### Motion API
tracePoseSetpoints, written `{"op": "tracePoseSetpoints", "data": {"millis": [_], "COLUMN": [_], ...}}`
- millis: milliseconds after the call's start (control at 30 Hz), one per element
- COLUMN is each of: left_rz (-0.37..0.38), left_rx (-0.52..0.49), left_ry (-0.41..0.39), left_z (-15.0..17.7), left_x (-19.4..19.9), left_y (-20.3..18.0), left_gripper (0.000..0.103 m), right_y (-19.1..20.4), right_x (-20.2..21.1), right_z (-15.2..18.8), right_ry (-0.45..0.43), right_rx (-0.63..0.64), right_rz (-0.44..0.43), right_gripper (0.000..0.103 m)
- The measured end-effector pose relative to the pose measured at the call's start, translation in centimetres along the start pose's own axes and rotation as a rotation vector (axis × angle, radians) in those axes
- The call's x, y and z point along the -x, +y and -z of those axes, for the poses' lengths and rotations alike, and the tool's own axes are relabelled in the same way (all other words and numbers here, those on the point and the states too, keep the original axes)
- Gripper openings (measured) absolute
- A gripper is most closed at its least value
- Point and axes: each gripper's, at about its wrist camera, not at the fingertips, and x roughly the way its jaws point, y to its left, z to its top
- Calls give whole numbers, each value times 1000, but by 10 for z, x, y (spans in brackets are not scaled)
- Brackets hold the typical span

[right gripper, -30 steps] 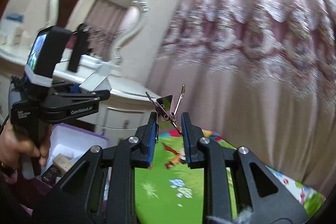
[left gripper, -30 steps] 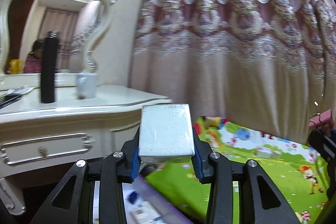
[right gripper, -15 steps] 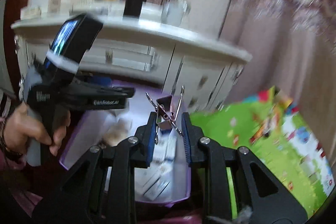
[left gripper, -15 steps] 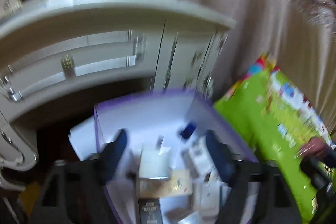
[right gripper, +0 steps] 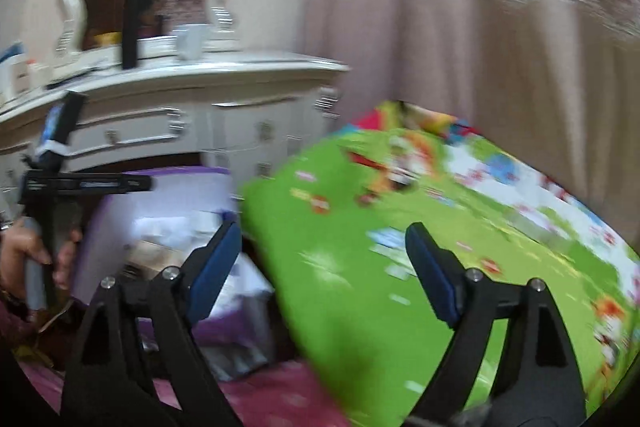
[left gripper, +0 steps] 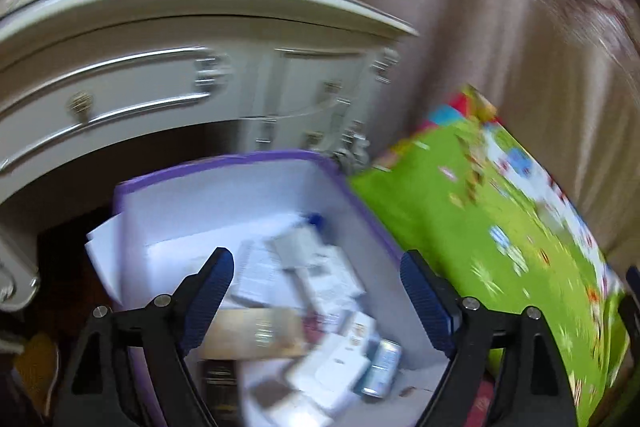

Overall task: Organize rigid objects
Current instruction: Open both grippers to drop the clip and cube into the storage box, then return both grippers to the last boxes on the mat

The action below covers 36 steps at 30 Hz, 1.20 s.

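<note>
My left gripper point(left gripper: 316, 259) hangs over a purple-rimmed storage box point(left gripper: 224, 163), its jaws opening and nothing between them. Inside the box lie several blurred items: white cartons point(left gripper: 332, 279), a tan box point(left gripper: 256, 331) and a small can point(left gripper: 380, 367). My right gripper point(right gripper: 323, 229) is over the left edge of the green play mat point(right gripper: 400, 227), beside the same box point(right gripper: 176, 173). Its jaws are opening too, with nothing between them. The binder clip is not visible. In the right wrist view a hand point(right gripper: 24, 255) holds the left gripper point(right gripper: 80, 183) above the box.
A white dresser point(left gripper: 160, 67) with drawers stands just behind the box; a black bottle point(right gripper: 130, 27) and a white cup point(right gripper: 192, 41) are on its top before a mirror. A pink curtain point(right gripper: 480, 67) hangs behind the mat. Both views are motion-blurred.
The left gripper tipped down over the box and let go of the white box. The right gripper let go of the binder clip and swung right toward the mat.
</note>
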Motion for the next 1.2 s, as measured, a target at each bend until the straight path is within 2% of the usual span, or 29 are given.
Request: {"op": "tracePoseSetpoints", "data": {"millis": [33,200,333,467,633,800,900,933,967,1033,1200], "left_rz": [29,185,242,239,166,173,174,183,217,227,259], "left_rx": [-44,-303,-494,-601,-715,-719,-674,-654,-608,-575,-516], "left_ry": [17,132,193,274,224,203,246,270,252,254,252], "left_z": [2,19,32,36,32,5,-1,1,0,-4,-9], "left_x": [-2,-29,-63,-123,-189,-225,-252,-260,-261,-259,-255], "left_y": [-19,-133,-221,-298,-362,-393,-392,-389,-382,-376,-364], "left_gripper": [87,87,87,87,87,87,87,91,94,101,103], "right_y": [-17,-86,-140,-187,-251,-303,-339,-348,-357,-369,-401], "right_x": [6,28,27,22,0,-42,-79,-90,-99,-117,-168], "right_z": [8,38,70,98,130,137,133,130,127,121,103], "right_ry": [14,79,203,308,400,478,523,532,535,544,562], "right_rx": [-23,-160,-231,-278,-361,-374,-397,-408,-417,-429,-409], "right_rz": [48,180,275,337,362,343,322,320,319,316,311], "right_gripper": [88,91,94,94,94,94,94,94,94,94,94]}}
